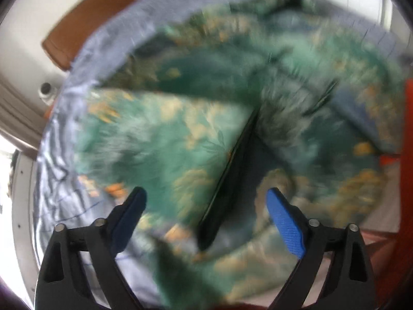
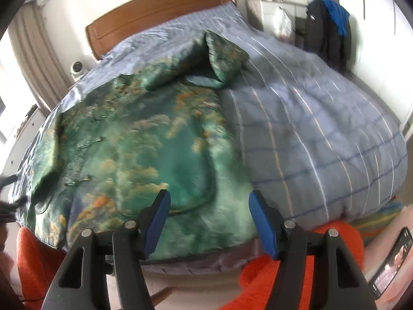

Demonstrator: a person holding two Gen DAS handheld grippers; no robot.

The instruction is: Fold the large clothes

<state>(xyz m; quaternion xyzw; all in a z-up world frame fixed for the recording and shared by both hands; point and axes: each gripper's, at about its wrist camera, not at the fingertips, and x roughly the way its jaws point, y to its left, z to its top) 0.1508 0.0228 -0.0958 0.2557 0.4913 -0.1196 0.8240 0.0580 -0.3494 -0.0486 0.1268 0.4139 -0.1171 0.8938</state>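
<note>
Both my left tongs point(image 1: 206, 201) and right tongs point(image 2: 209, 206) gape wide, gripping nothing, above the green printed garment point(image 2: 144, 149) spread on the bed point(image 2: 322, 129) for folding.

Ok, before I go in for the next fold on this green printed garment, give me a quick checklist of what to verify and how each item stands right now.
1. Left gripper empty, blue pads apart: ok.
2. Right gripper empty, pads apart: ok.
3. Green printed garment lying on the bed's blue checked duvet: ok.
4. Garment flat: not ok, the far end is bunched into a raised hump.
5. Near hem within the bed edge: ok in the right wrist view.
6. Which edge to grab next: cannot tell, the left wrist view is blurred; a dark seam runs between folded layers.
</note>
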